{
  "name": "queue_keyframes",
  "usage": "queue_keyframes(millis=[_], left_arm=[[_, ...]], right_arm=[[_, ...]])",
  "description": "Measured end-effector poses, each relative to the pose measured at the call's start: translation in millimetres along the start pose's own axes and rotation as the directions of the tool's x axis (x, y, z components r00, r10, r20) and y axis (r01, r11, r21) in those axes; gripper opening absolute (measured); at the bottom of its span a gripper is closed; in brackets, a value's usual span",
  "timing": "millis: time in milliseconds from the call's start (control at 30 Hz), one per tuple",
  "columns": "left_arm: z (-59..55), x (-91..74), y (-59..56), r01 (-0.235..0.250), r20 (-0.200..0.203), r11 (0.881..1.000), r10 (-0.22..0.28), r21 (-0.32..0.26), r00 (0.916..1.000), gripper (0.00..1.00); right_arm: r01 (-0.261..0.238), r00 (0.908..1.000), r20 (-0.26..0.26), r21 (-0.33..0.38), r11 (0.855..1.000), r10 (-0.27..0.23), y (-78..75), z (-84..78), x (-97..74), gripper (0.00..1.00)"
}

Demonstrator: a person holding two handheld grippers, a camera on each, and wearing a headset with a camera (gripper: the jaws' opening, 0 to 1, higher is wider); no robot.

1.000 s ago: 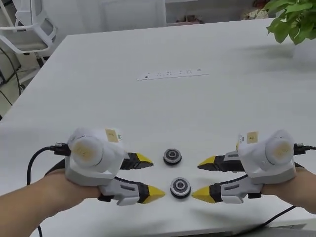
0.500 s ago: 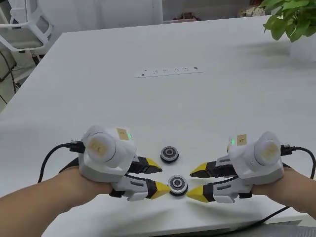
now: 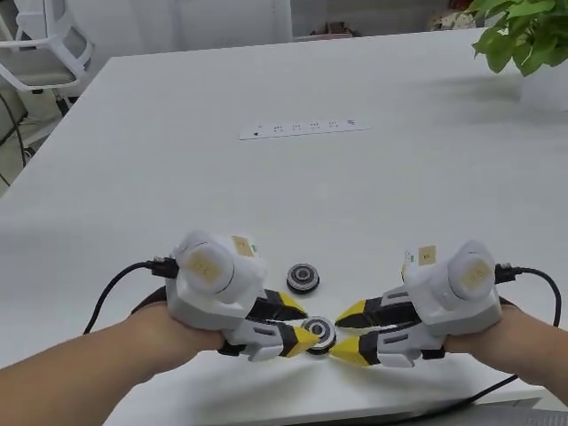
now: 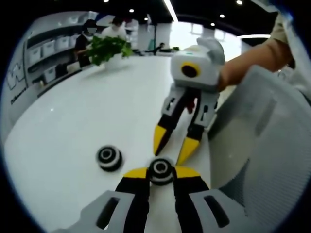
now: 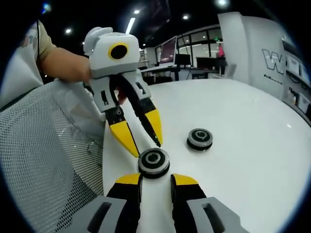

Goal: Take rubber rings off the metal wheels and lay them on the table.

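Two metal wheels with black rubber rings lie flat on the white table (image 3: 399, 177). The near wheel (image 3: 318, 331) (image 4: 160, 170) (image 5: 154, 162) sits between both grippers. My left gripper (image 3: 304, 327) (image 4: 160, 173) has its yellow tips against both sides of this wheel. My right gripper (image 3: 337, 333) (image 5: 156, 180) faces it from the other side, open, with the wheel just ahead of its tips. The second wheel (image 3: 303, 277) (image 4: 109, 158) (image 5: 199, 139) lies free a little farther back.
The near wheel is close to the table's front edge. A flush socket strip (image 3: 303, 129) sits in the table's middle. A potted plant (image 3: 524, 35) stands at the far right corner, and a white chair (image 3: 44, 44) beyond the far left corner.
Both grippers have moved inward to the near wheel, and their jaws have narrowed. The left gripper's tips now flank the wheel. Neither wheel has shifted on the table.
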State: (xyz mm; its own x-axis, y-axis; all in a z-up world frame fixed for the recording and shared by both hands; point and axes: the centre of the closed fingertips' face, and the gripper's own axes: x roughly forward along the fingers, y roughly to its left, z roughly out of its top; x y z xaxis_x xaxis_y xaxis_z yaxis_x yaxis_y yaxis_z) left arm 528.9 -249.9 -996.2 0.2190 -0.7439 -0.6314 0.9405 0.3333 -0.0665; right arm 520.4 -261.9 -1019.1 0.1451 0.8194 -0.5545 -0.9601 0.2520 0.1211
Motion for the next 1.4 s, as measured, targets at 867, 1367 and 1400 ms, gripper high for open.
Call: queue_keyframes(millis=[867, 1367, 1400], left_arm=[[-3.0, 5.9, -2.5, -0.032, 0.006, 0.997, 0.031, 0.063, 0.9995, 0.16], [-3.7, 5.4, -0.4, -0.060, 0.034, 0.996, 0.057, 0.073, 0.9978, 0.13], [-3.8, 5.5, -0.1, -0.060, 0.035, 0.996, 0.057, 0.072, 0.9977, 0.13]], right_arm=[[-0.007, 0.9998, 0.018, 0.019, 1.000, 0.007, 0.2, 1.9, 1.6, 0.20], [-0.028, 0.9985, 0.050, 0.090, 0.996, 0.023, 1.7, 3.0, 1.8, 0.15], [-0.030, 0.9983, 0.052, 0.095, 0.995, 0.025, 1.5, 2.8, 1.4, 0.15]])
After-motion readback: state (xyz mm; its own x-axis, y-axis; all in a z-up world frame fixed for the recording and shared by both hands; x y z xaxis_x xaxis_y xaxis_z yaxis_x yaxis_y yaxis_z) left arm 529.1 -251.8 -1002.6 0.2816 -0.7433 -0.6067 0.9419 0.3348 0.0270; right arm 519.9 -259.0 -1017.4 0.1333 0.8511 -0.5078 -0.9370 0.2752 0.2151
